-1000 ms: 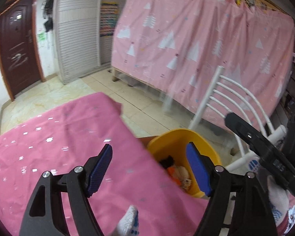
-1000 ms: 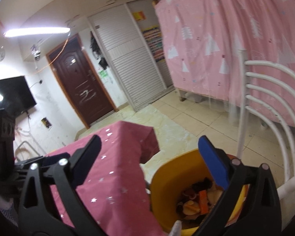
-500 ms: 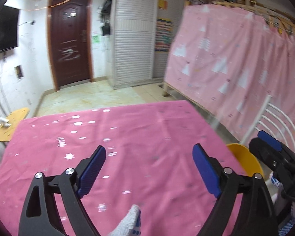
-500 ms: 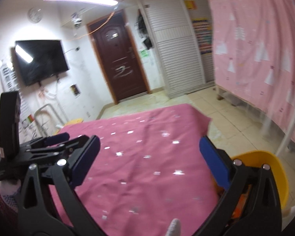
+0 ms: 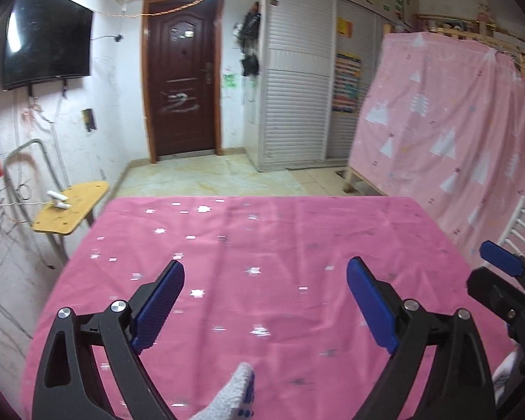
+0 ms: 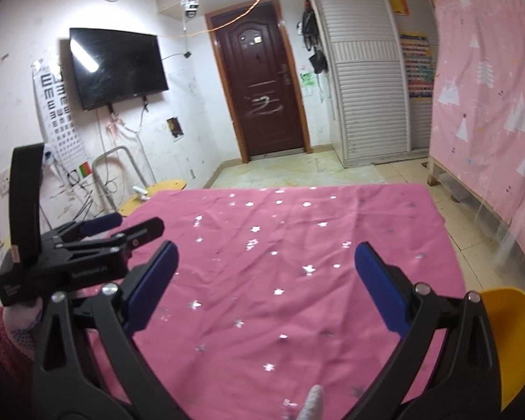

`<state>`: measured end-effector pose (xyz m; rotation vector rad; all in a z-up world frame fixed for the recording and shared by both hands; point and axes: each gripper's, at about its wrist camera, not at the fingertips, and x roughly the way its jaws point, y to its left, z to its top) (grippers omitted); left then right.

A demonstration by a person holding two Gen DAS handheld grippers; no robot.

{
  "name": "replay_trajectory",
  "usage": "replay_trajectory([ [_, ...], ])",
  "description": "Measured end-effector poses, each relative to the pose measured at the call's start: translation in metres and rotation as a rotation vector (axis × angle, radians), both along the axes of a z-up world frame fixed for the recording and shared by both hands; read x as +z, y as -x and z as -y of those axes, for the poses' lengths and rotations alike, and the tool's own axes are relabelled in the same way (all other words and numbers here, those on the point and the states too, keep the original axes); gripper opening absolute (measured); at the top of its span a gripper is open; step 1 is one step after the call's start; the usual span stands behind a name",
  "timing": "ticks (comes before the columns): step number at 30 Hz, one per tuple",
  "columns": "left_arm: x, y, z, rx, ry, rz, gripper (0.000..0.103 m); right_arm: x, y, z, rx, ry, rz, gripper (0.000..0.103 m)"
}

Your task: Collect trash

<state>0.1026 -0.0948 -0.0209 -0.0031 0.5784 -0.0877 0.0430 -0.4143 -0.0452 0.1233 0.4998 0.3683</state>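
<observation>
Only 1 thing of the task showed from my right wrist view: the yellow bin (image 6: 511,343). It stood off the right edge of the pink star-printed tablecloth (image 6: 297,262), low beside the cloth's near right corner. I saw just its curved yellow rim and wall, partly cut by my own right finger. Its contents were hidden from me.

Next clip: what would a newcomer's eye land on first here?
The bright pink star-printed tablecloth fills the foreground, with both open blue-padded claws, left claw and right claw, poised above it holding nothing. A yellow plastic bin peeks in at the table's right edge, and a pink tree-patterned curtain hangs beyond.
</observation>
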Motion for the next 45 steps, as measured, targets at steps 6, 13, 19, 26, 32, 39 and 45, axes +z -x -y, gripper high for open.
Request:
replay_trajectory([
  [6,-0.002,0.006,-0.028,0.073,-0.014,0.015,0.086,-0.005,-0.009,-0.020,0.019,0.019,-0.024,0.097],
  [13,-0.011,0.002,-0.049,0.115,0.013,-0.001,0.086,-0.012,-0.012,-0.037,0.033,0.048,-0.039,0.097],
  [19,-0.014,0.001,-0.052,0.116,0.021,-0.005,0.086,-0.016,-0.015,-0.042,0.034,0.054,-0.049,0.097],
  [26,-0.015,0.000,-0.052,0.116,0.019,-0.006,0.086,-0.017,-0.015,-0.043,0.036,0.046,-0.050,0.097],
  [32,-0.016,0.000,-0.052,0.119,0.014,-0.006,0.086,-0.018,-0.015,-0.043,0.035,0.045,-0.048,0.097],
  [39,-0.016,0.000,-0.051,0.121,0.006,-0.008,0.086,-0.018,-0.014,-0.043,0.034,0.045,-0.048,0.097],
  [45,-0.016,0.000,-0.049,0.122,0.004,-0.010,0.086,-0.018,-0.014,-0.042,0.034,0.044,-0.048,0.097],
])
